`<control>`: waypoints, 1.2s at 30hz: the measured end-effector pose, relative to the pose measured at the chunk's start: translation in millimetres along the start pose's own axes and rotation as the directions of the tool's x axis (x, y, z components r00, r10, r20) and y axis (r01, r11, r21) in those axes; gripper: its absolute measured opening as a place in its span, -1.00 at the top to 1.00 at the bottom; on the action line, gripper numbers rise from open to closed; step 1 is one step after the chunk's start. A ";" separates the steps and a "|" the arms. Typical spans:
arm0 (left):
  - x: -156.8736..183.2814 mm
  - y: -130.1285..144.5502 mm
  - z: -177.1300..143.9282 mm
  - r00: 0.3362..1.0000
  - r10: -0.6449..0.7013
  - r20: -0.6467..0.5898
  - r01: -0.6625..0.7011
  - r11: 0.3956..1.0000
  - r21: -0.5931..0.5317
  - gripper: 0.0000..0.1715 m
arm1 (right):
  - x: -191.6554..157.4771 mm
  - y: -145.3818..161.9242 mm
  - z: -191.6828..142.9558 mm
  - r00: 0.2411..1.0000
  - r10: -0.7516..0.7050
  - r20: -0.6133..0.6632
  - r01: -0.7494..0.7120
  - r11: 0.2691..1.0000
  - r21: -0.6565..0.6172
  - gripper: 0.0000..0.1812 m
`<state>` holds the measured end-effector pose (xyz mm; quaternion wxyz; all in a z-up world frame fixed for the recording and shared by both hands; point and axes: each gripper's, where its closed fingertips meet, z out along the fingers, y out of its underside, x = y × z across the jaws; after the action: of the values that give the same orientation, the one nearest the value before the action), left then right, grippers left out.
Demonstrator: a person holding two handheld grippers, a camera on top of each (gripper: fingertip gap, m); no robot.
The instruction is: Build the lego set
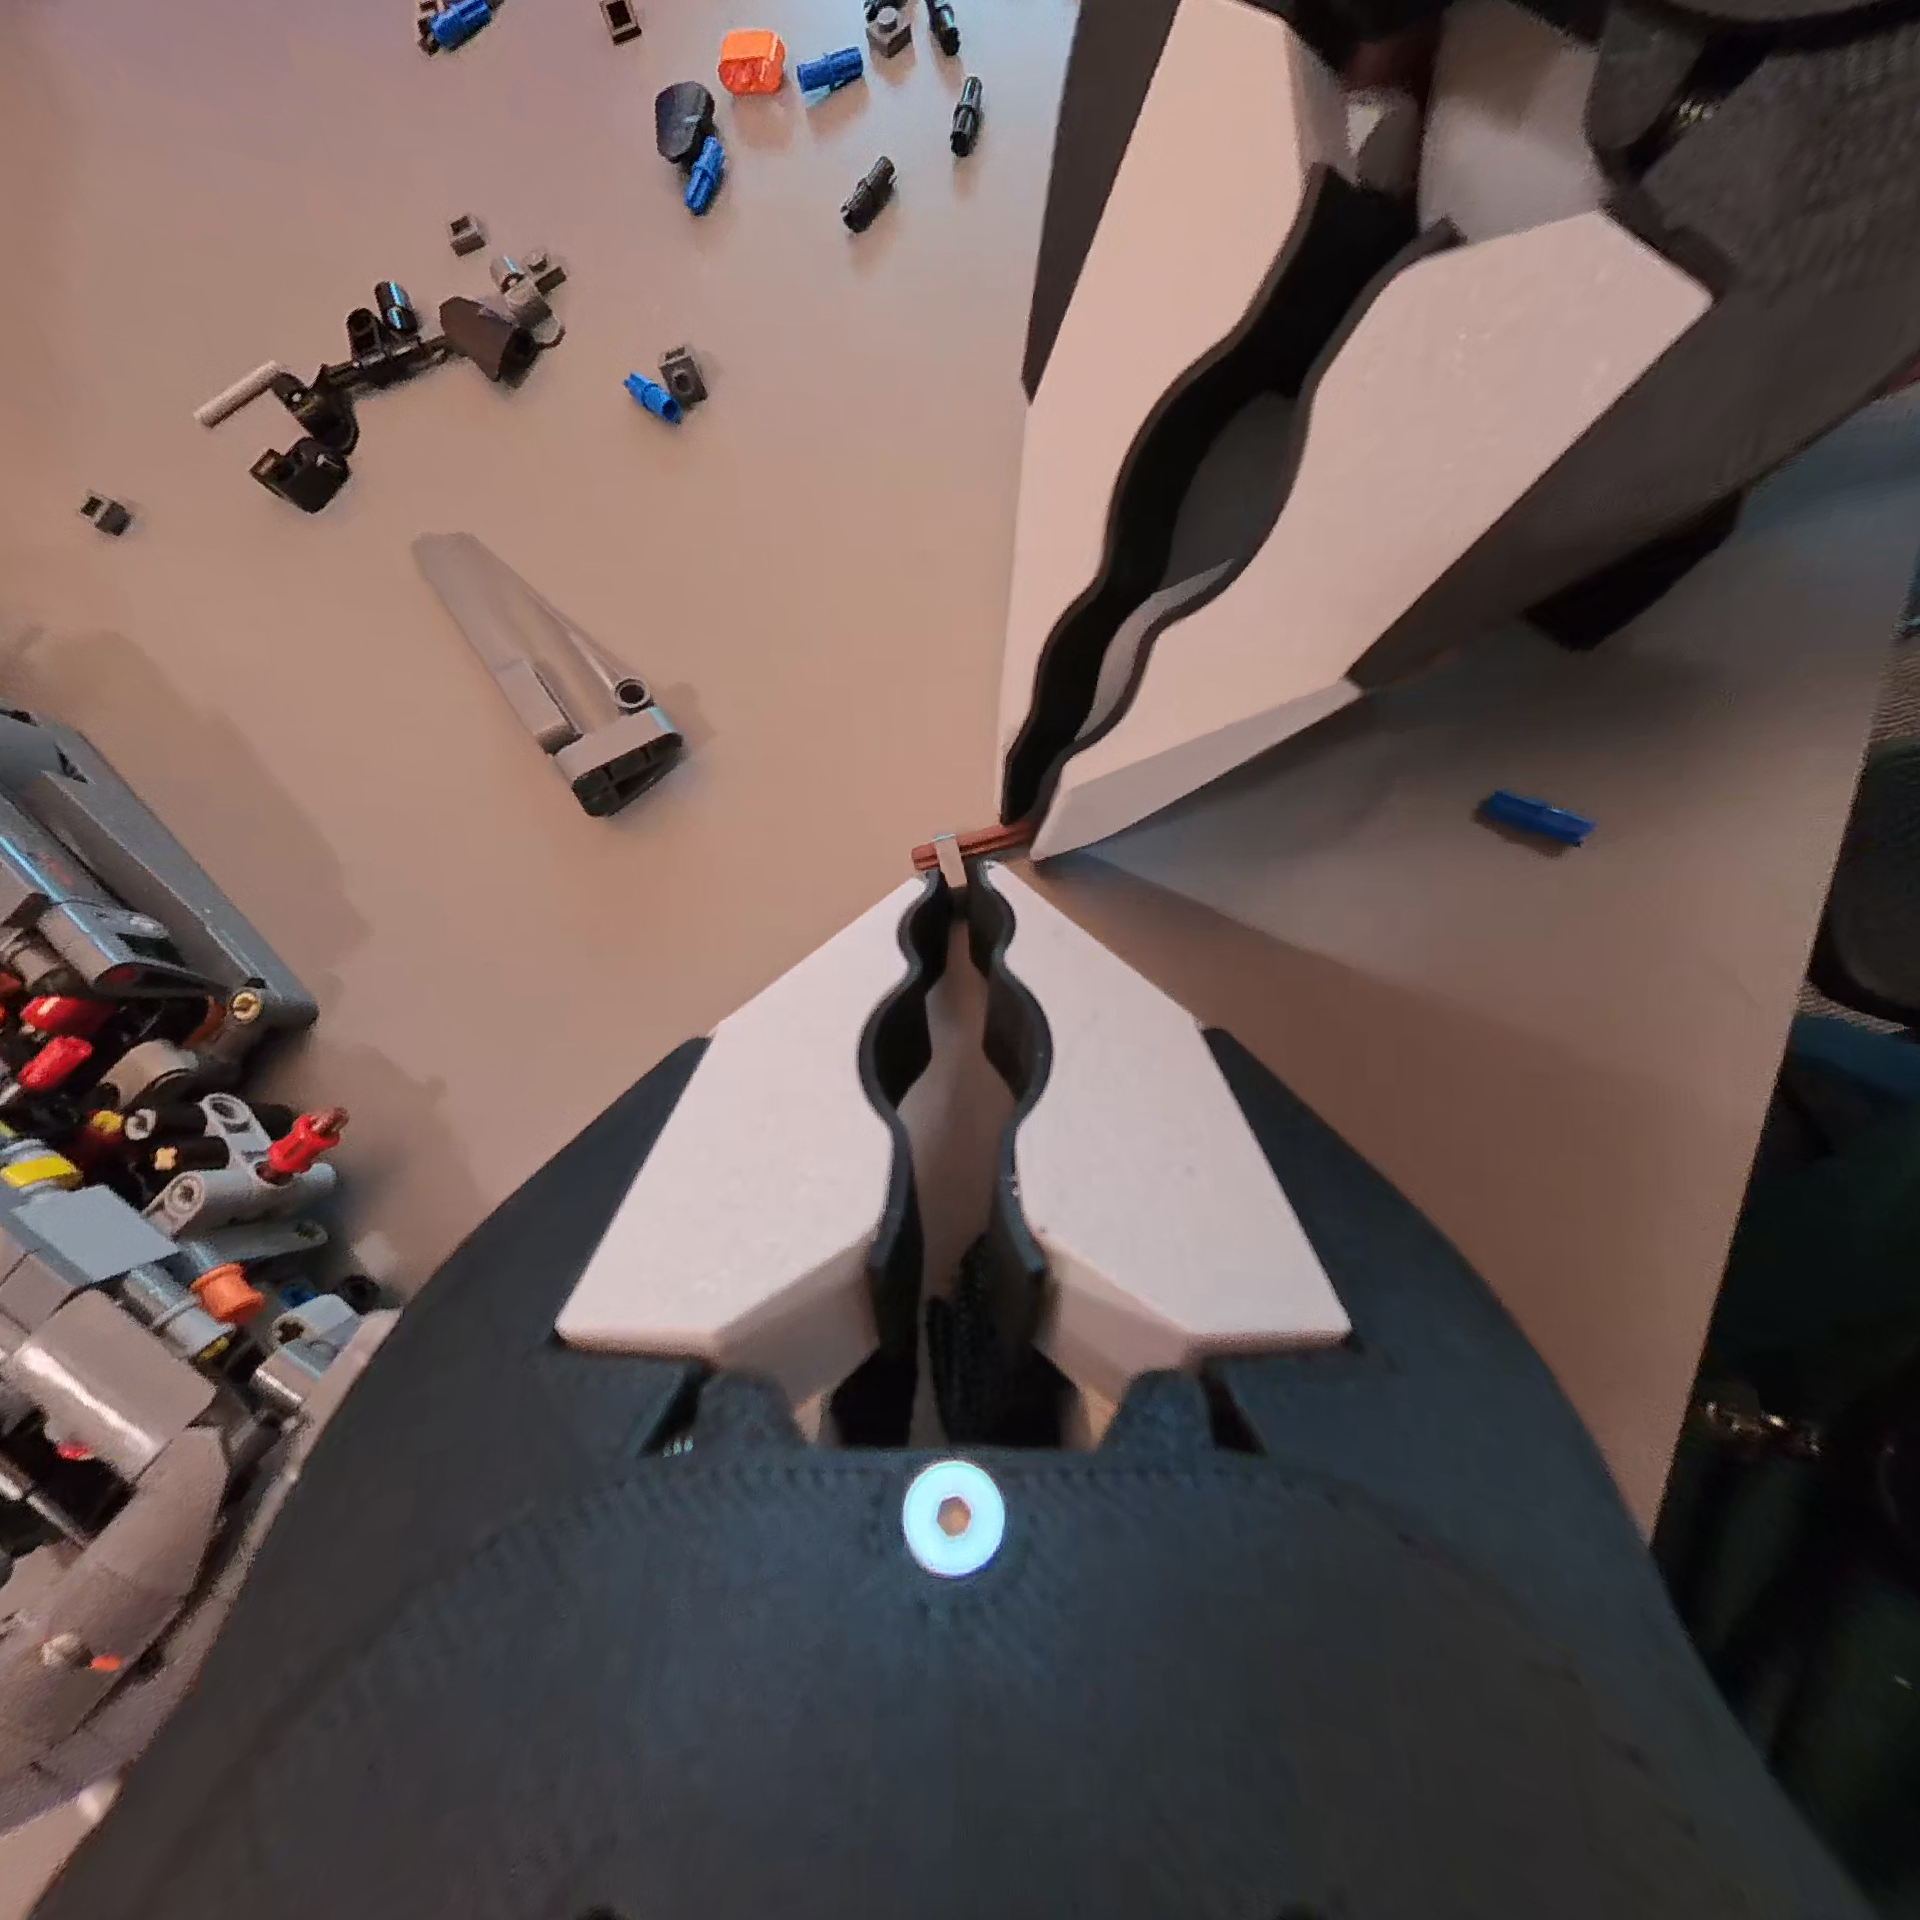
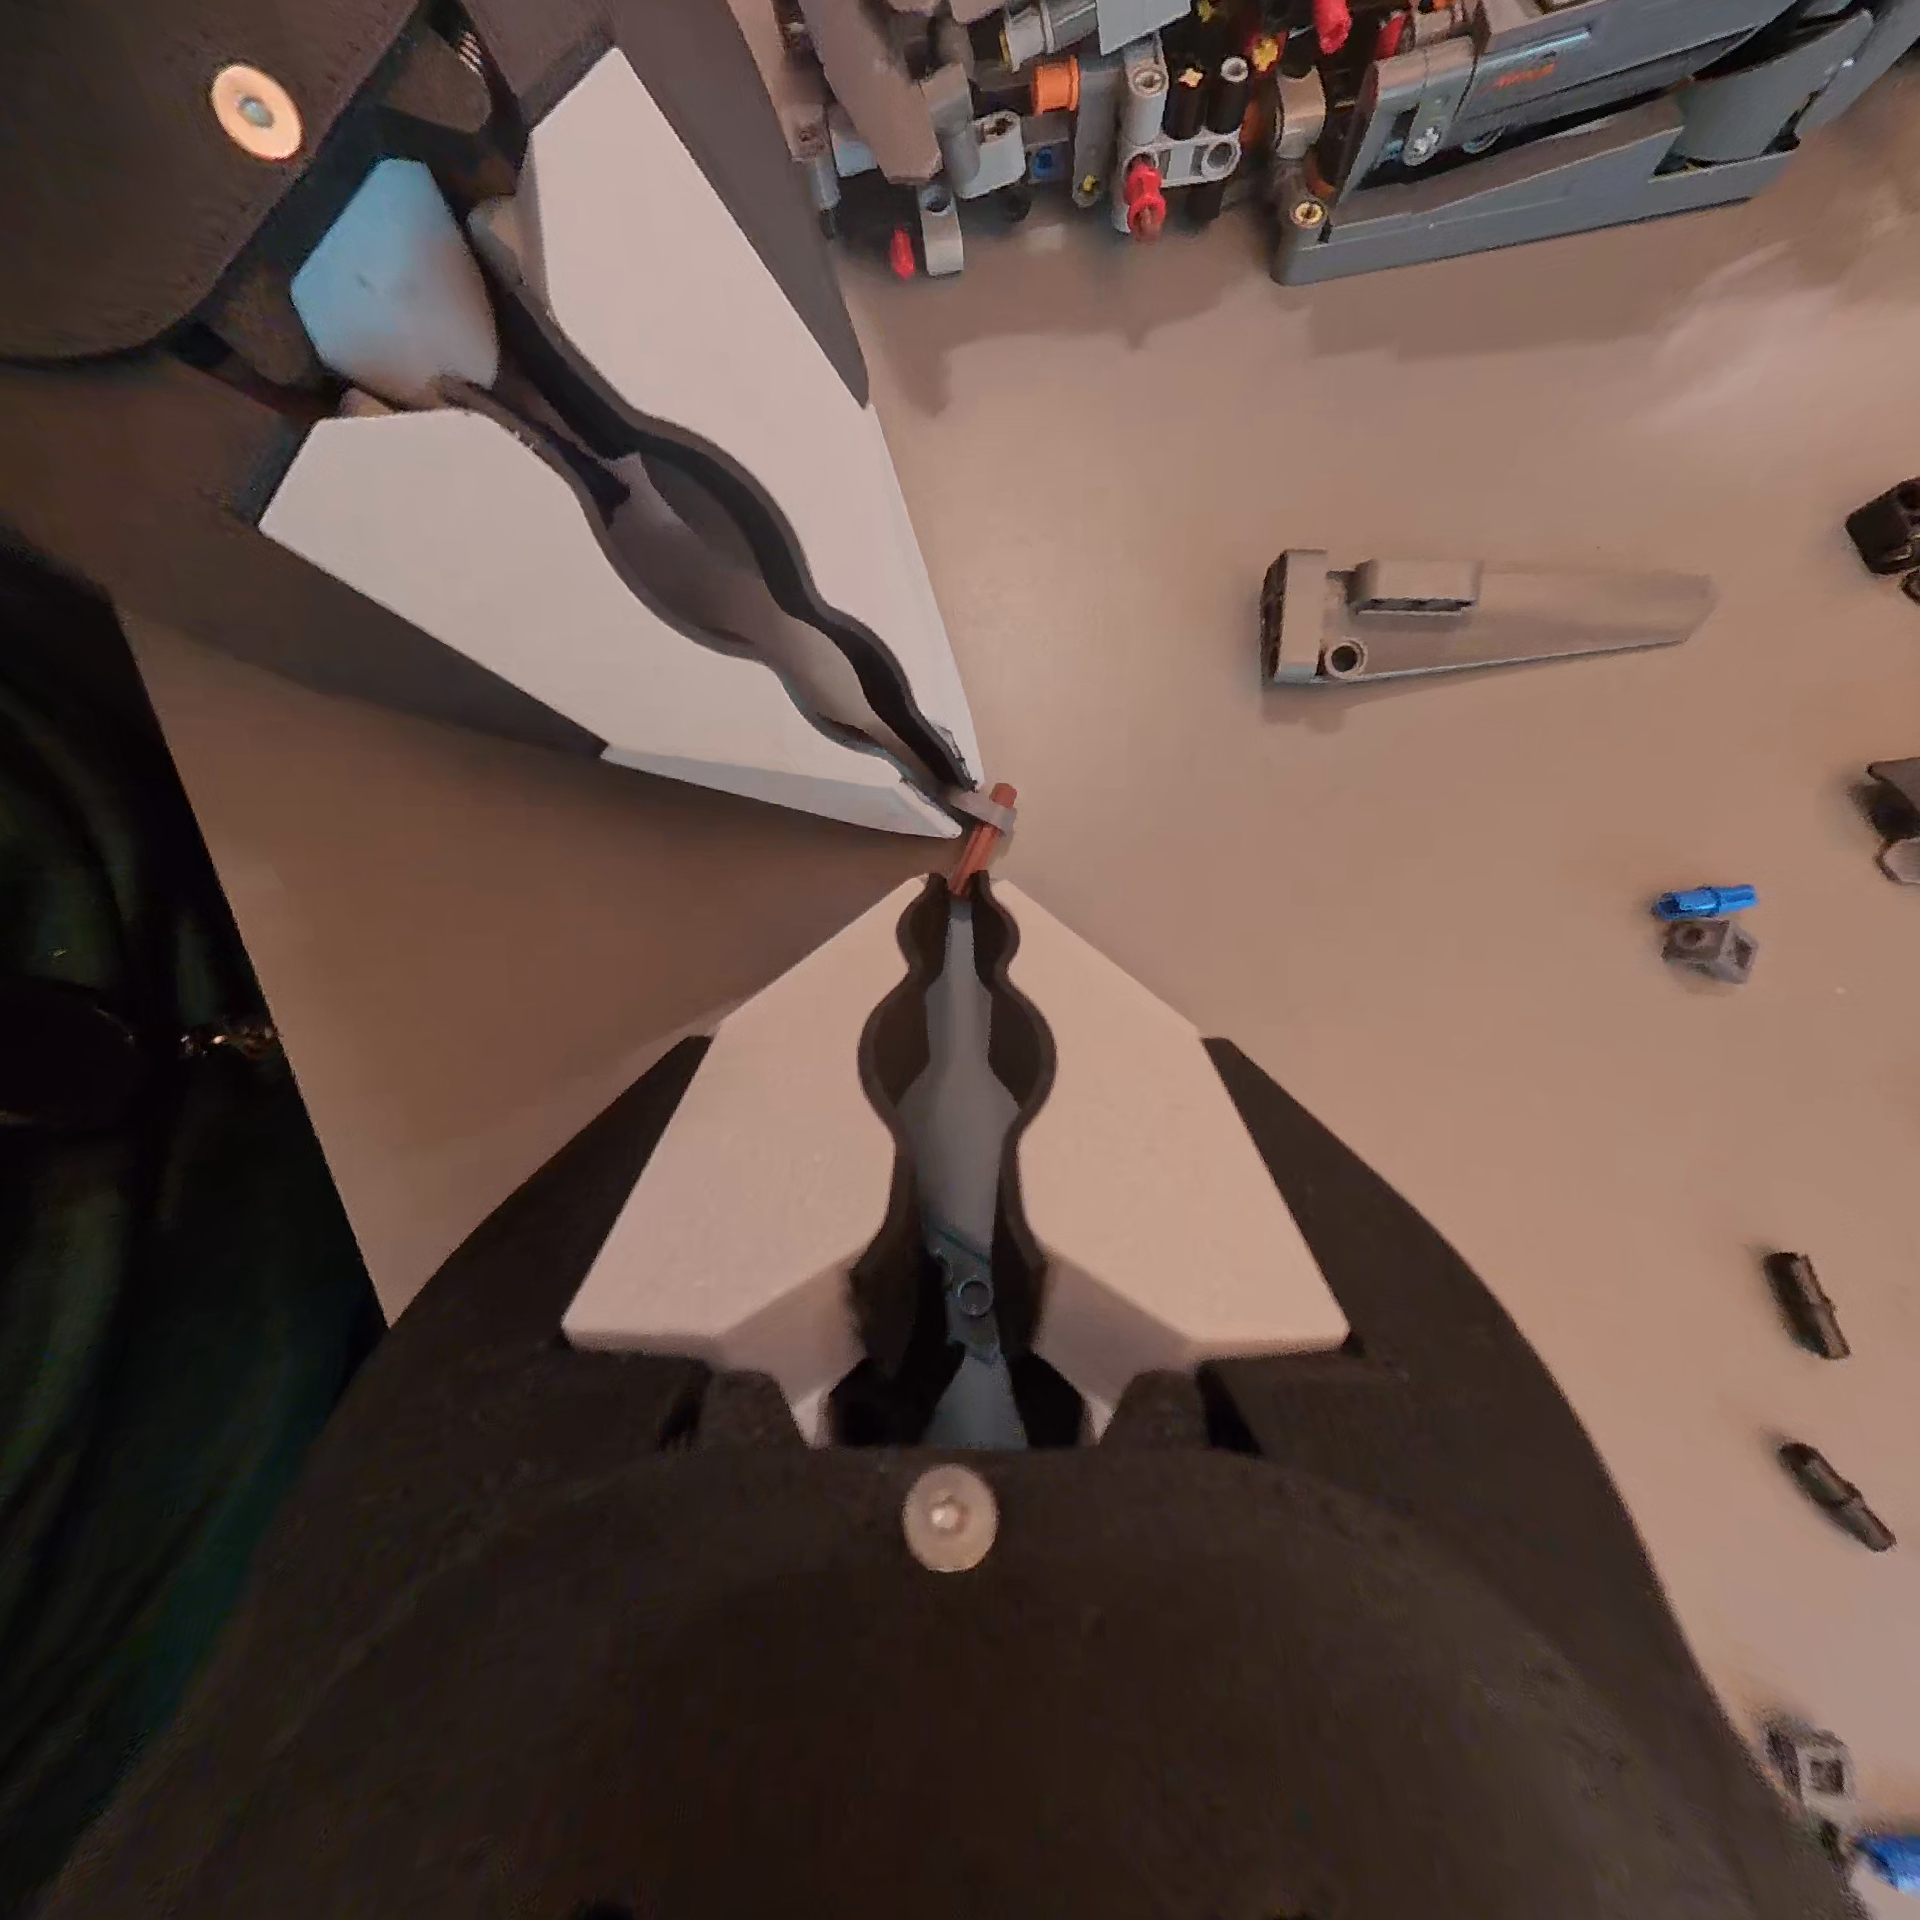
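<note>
1. The left hand-held gripper [image 1: 954, 878] is pinching a small grey bush [image 1: 951, 854] at its fingertips, with its jaws nearly closed around it.
2. The right hand-held gripper [image 2: 961, 883] is clamping one end of a thin brown axle [image 2: 985, 842], its jaws pressed almost together.
3. The axle is passing through the bush, and both pieces are hanging in the air above the surface [image 1: 790, 582], right where the two pairs of fingertips are meeting.
4. A long grey panel [image 1: 551, 665] is lying flat on the surface, well apart from the grippers.
5. The partly built model [image 2: 1340, 114] is sitting at the far edge of the right wrist view, showing grey beams with red, yellow and orange pins.
6. Loose parts are lying scattered beyond the panel: blue pins [image 1: 828, 71], black pins [image 1: 868, 193], an orange piece [image 1: 750, 60] and a small black assembly [image 1: 343, 400].
7. One blue pin [image 1: 1536, 818] is lying alone near the surface's edge, beside the right gripper.
</note>
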<state>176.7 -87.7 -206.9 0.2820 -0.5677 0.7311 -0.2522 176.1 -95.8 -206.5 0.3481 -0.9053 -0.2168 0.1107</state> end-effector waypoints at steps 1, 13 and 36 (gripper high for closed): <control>1.6 -1.7 -0.6 1.000 -0.011 -0.016 0.012 1.000 0.024 0.98 | -1.5 -0.8 -2.0 1.000 0.000 0.026 0.000 1.000 0.019 0.95; 2.1 -25.0 -30.8 0.984 0.131 -0.119 -0.112 0.981 0.159 0.98 | -6.1 -27.3 -27.3 0.963 -0.215 0.160 0.171 0.952 0.253 0.75; 16.7 -20.3 -30.3 0.958 0.223 -0.182 -0.197 0.968 0.153 0.98 | -17.1 -21.6 -20.6 0.927 -0.318 0.200 0.265 0.931 0.251 0.95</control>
<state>166.2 -107.0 -173.3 0.2704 -0.4387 0.7933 -0.3242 161.4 -101.5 -176.0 0.4301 -0.7988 -0.3762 0.1882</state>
